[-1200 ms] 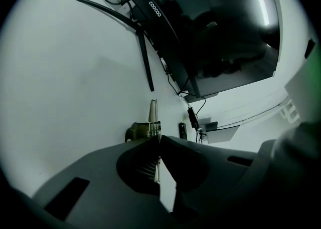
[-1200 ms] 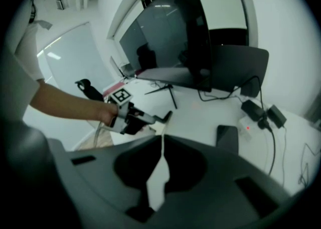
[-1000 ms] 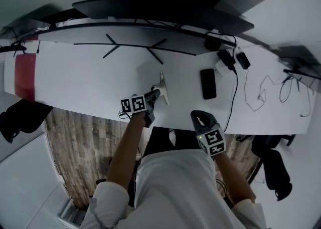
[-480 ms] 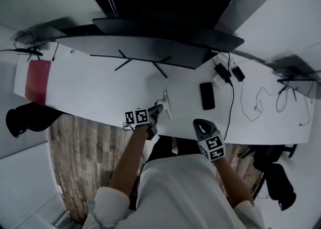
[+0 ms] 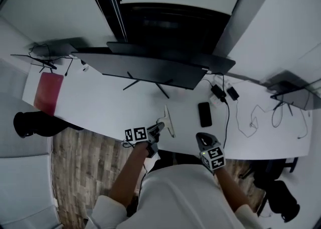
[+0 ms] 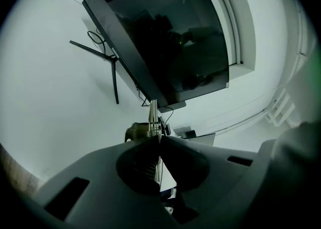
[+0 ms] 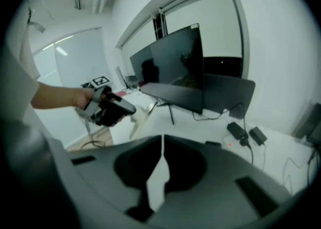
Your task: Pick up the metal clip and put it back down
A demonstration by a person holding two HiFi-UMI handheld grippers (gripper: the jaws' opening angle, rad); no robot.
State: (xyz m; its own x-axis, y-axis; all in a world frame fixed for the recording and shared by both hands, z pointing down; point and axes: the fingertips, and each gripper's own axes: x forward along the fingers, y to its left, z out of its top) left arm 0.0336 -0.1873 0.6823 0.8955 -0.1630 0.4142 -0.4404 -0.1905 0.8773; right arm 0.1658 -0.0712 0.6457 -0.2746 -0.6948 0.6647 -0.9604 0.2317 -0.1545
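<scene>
Since a second ago the head view has drawn back, so the desk [image 5: 100,102] looks smaller; the left gripper [image 5: 159,125] still clamps the metal clip [image 5: 169,122] by its end, apparently raised just above the desk's near edge; the right gripper [image 5: 203,138] idles beside it, jaws together and empty. To set it down well: lower slowly onto bare desk, clear of the phone [image 5: 204,114]; release only after contact.
</scene>
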